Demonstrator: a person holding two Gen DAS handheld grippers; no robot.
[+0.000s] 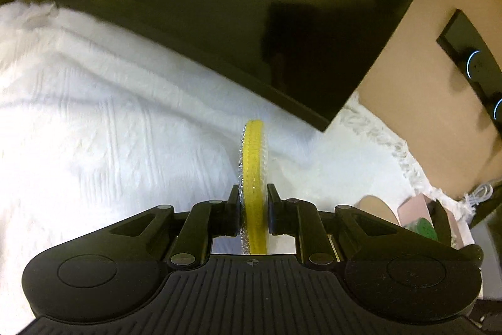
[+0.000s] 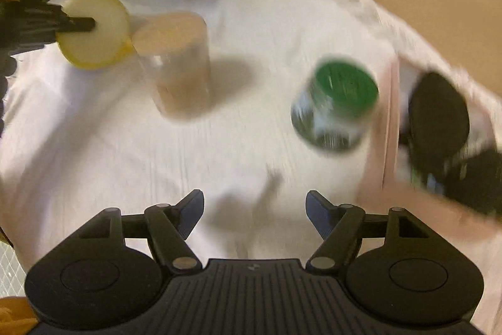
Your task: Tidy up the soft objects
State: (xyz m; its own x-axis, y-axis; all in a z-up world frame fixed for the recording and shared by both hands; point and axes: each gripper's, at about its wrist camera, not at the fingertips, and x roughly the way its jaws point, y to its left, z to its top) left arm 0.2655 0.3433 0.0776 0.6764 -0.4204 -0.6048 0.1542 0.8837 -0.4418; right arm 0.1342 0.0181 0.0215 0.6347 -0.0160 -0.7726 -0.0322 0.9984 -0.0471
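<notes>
Between the left gripper (image 1: 252,203)'s black fingers (image 1: 233,211): a round, flat yellow sponge pad with a silvery scouring face (image 1: 253,175), clamped on edge, rim pointing away from the camera. Jaws drawn in close, pressing both flat faces, so a firm pinch across the thin dimension; probably held edgewise for slipping into a narrow opening. Beneath and beyond: a white textured cloth with a fringed border (image 1: 125,102) spread over the work surface, a large dark glossy panel (image 1: 251,5) standing at its far side, a black panel with blue glowing rings (image 1: 477,68) on the tan wall at right.

Seen from the right wrist camera: the same sponge pad (image 2: 100,33) hanging off the left gripper (image 2: 81,24) at upper left, just beside the open mouth of a clear plastic cylinder with a tan interior (image 2: 175,62) standing on the cloth (image 2: 251,21); likely destination, though contact with the rim impossible to judge through the blur. Right gripper (image 2: 254,211) low over the cloth, fingers spread wide, nothing between them, touching nothing visible. Farther right: a green-lidded jar (image 2: 337,109), upright or tipped hard to tell, and a pale pink tray (image 2: 389,127) carrying dark blurred items (image 2: 439,115), unidentifiable. Heavy motion smear across this view, suggesting a fast swing.
</notes>
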